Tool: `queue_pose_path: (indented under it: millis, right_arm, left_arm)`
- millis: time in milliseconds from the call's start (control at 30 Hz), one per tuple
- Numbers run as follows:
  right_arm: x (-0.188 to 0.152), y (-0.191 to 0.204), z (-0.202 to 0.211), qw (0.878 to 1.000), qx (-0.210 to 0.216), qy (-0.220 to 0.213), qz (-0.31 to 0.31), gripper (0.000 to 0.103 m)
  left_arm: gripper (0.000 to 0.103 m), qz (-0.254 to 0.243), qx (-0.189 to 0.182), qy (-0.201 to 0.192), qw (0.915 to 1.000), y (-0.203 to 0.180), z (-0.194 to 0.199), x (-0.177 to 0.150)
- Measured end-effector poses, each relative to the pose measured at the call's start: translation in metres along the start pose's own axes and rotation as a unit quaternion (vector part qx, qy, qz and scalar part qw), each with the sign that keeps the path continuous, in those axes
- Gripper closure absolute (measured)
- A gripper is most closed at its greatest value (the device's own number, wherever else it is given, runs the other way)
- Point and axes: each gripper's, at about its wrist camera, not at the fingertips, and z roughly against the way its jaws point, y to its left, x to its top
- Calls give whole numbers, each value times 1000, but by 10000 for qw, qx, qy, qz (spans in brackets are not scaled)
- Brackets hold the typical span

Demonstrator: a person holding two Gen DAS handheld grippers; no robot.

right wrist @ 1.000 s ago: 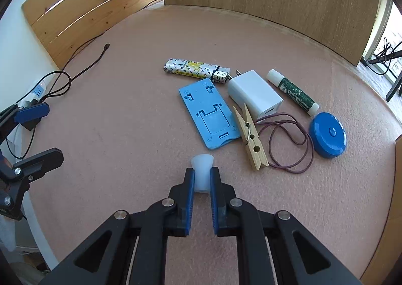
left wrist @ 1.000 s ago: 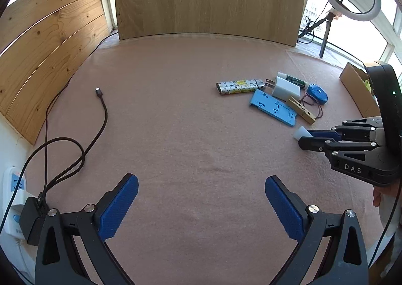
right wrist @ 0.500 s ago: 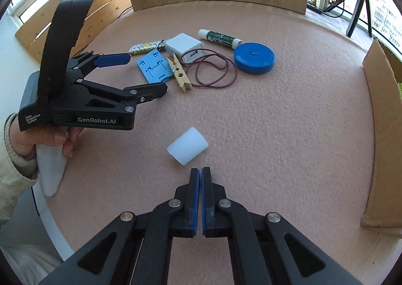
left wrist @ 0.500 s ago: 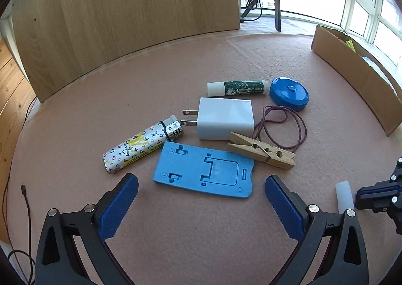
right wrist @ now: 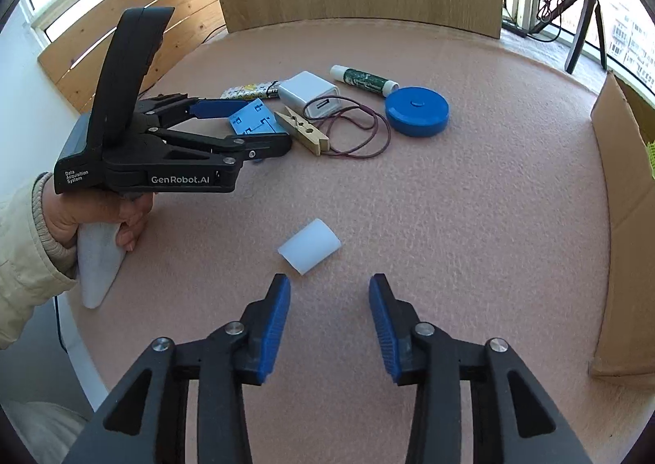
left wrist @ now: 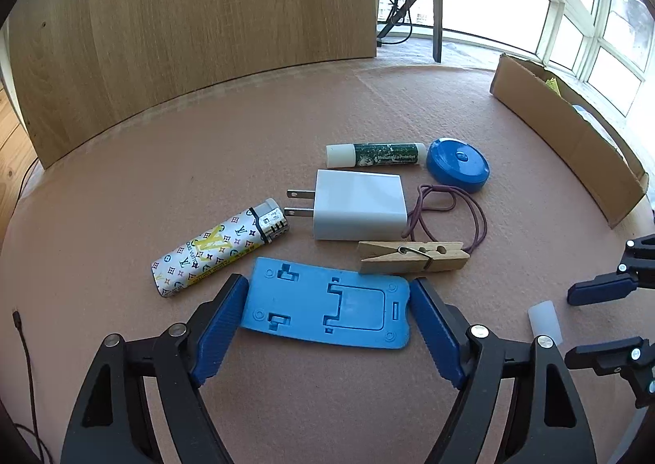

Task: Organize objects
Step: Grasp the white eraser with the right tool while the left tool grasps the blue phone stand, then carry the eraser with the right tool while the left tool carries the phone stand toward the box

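Left wrist view: left claw (left wrist: 327, 316) spread around blue phone stand (left wrist: 327, 310).
Right claw (right wrist: 329, 325) apart, just short of white cap (right wrist: 310, 246) on desk (right wrist: 470, 198).

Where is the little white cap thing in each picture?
Left wrist view: the white cap lies at the far right edge, on the mat between the right gripper's open fingers.
Right wrist view: the white cap lies near the middle, just ahead of the right gripper.
Shared landmark: the round blue case, beside the loop of purple cord in both views.
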Motion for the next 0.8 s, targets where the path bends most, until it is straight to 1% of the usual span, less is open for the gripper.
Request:
queue_pose_path:
  millis: [100,200,233,300,367,433,500,600,667,800]
  right_arm:
    - [8,12,-9,9994,-45,-14,330,63]
    - [14,19,-17,9984,-211,-19,520,63]
    - [16,20,-18,9984,-226,-15,519,66]
    - [18,21,-20,9980,-342,-20,527,77]
    - [18,22,-20,9978,-380,-3,549,80]
    - [16,23,-19,9976,-403,24,568,87]
    - [15,24,-18,9972,-489,29,559,93]
    - [15,21,-17,9984,-472,-11,300,94]
    - [14,23,-12,9987,-478,-122,133,94]
    - [14,32,4,9981,-496,-368,-9,94]
  left_arm:
    - [21,38,50,27,10000,-4,15,-17]
    - [21,217,183,45,9996,-9,36,-44]
    - [21,323,231,54,9992,-9,45,-55]
    - [20,525,368,59,9979,-13,58,-73]
    - [20,708,497,30,9962,-15,70,-89]
    - [20,876,600,-9,9943,-18,79,-101]
    - [21,938,661,-19,9934,-20,85,-107]
    - [21,1034,678,11,9923,-21,93,-112]
    - [21,1058,660,-35,9922,-17,99,-114]
    - [21,1111,664,-146,9915,-18,113,-106]
